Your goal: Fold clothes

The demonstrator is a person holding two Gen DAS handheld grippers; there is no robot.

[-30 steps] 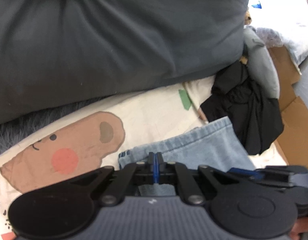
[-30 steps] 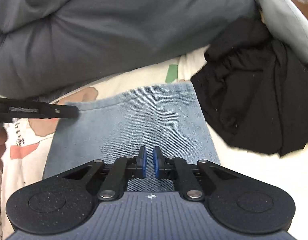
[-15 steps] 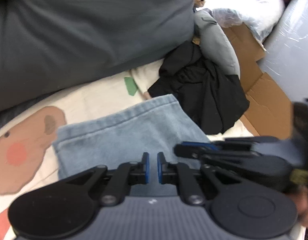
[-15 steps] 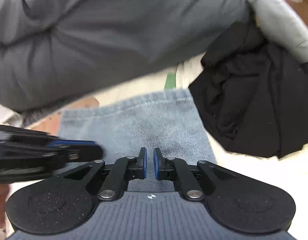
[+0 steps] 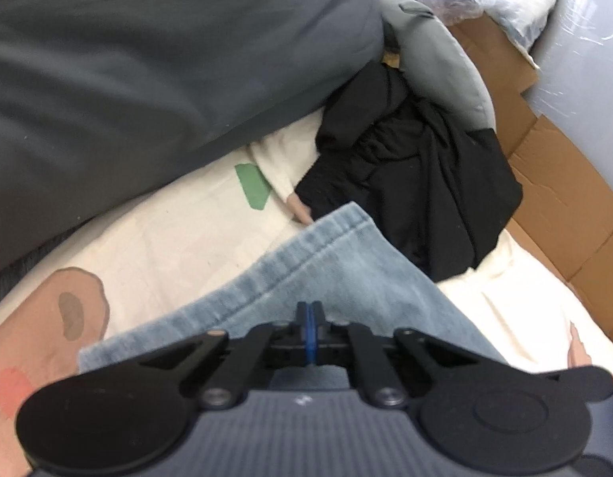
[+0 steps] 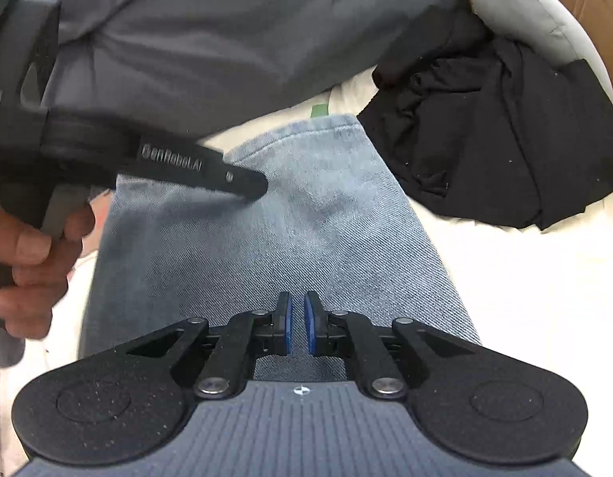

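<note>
Blue jeans (image 6: 266, 246) lie flat on the cream sheet (image 5: 167, 234), right under both grippers. A second ago the left gripper (image 5: 310, 332) sat by the jeans' edge; now it is over the middle, pads pressed together on nothing. The right gripper (image 6: 298, 328) keeps its small gap, holding nothing. Black clothes (image 6: 493, 151) sit just past it. The jeans' near end is hidden.

Jeans (image 6: 274, 238) near end hidden under right tool (image 6: 298, 328) body — left tool (image 6: 251, 185) blurred.

Cream printed sheet (image 5: 179, 230), grey cushion (image 5: 155, 71), cardboard (image 5: 553, 183)
</note>
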